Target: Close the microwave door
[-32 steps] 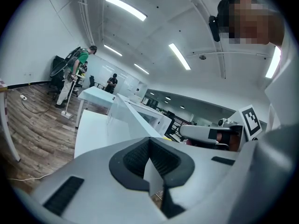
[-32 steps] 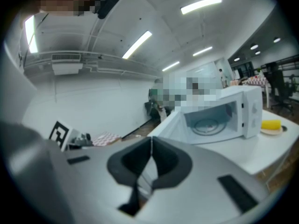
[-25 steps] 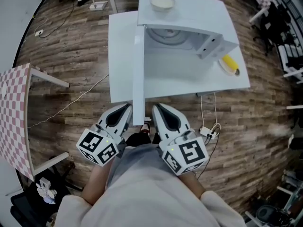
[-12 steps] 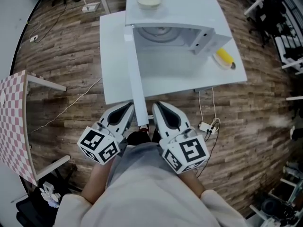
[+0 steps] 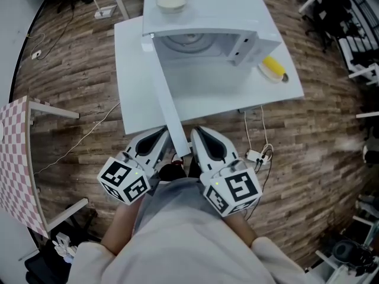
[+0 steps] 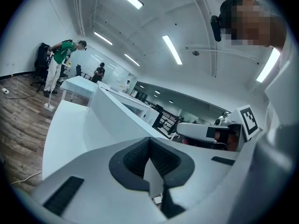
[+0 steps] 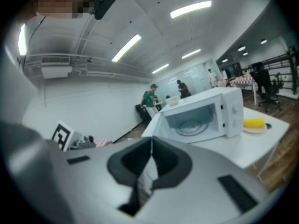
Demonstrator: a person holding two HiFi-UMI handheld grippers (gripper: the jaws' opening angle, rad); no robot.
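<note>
A white microwave (image 5: 207,16) stands on a white table (image 5: 133,93) with its door (image 5: 169,99) swung wide open toward me; the glass turntable shows inside. The door's free end reaches down between my two grippers. My left gripper (image 5: 160,136) is just left of that end and my right gripper (image 5: 198,134) just right of it; I cannot tell if either touches it. Both are shut with nothing in them. The left gripper view shows the door panel (image 6: 117,120) beyond the shut left gripper (image 6: 149,141). The right gripper view shows the open microwave (image 7: 201,113) past the right gripper (image 7: 151,141).
A pale bowl (image 5: 172,0) sits on top of the microwave. A banana on a plate (image 5: 272,68) lies on the table to its right. Cables and a plug (image 5: 260,152) hang by the table's near edge. A checked table (image 5: 15,158) is at the far left.
The head view has turned, so the microwave and table sit further up and left in the picture and the door looks slanted. Both grippers stay shut in the same place by my body.
</note>
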